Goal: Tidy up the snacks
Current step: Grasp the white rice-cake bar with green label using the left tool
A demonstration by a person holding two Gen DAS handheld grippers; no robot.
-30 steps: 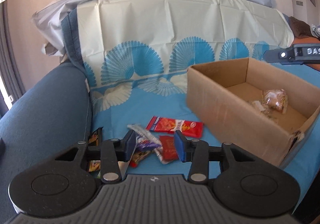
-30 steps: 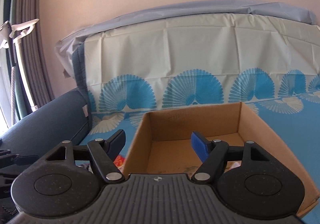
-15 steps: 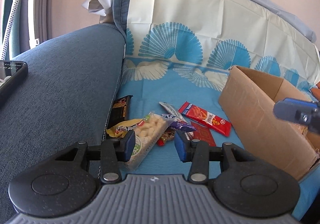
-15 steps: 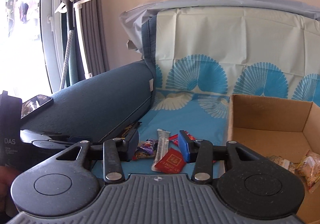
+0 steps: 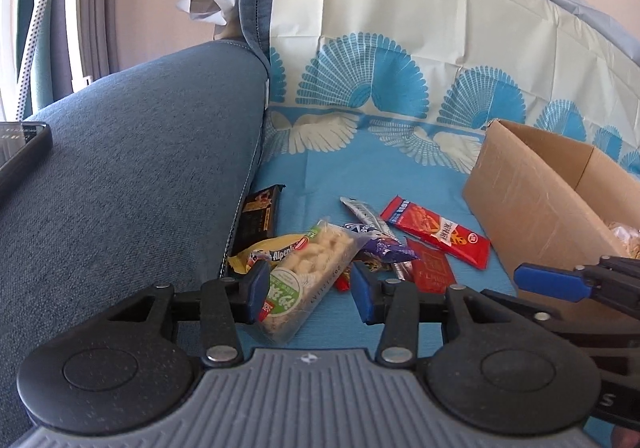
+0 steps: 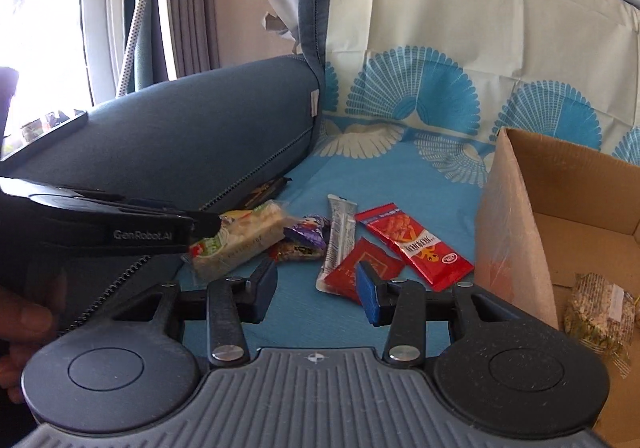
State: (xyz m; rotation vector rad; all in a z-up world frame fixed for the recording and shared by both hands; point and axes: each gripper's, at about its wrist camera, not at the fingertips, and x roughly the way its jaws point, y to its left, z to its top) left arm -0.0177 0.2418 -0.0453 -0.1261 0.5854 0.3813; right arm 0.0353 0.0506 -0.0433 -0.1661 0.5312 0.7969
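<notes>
Several snacks lie on the blue sofa cover: a clear bag of white puffs [image 5: 316, 268] [image 6: 240, 238], a yellow packet [image 5: 272, 248], a black bar [image 5: 258, 213], a purple wrapper [image 5: 386, 248] [image 6: 308, 232], a silver stick [image 5: 366, 213] [image 6: 340, 236], a long red packet [image 5: 436, 232] [image 6: 412, 244] and a small red sachet [image 5: 430, 268] [image 6: 360, 268]. My left gripper [image 5: 309, 292] [image 6: 212, 226] is open, its fingers either side of the puff bag's near end. My right gripper [image 6: 317, 294] is open and empty, just short of the small sachet. A cardboard box [image 5: 532, 207] [image 6: 516, 248] stands to the right.
One snack bag [image 6: 600, 312] lies inside the box. The blue sofa armrest [image 5: 140, 167] rises on the left with a phone [image 5: 20, 155] on top. A hand [image 6: 24, 316] grips the left tool. Sofa back with fan-pattern cover behind.
Both grippers swung left from the box and down toward the snack pile. The right jaws narrowed. The puff bag now sits between the left fingers.
</notes>
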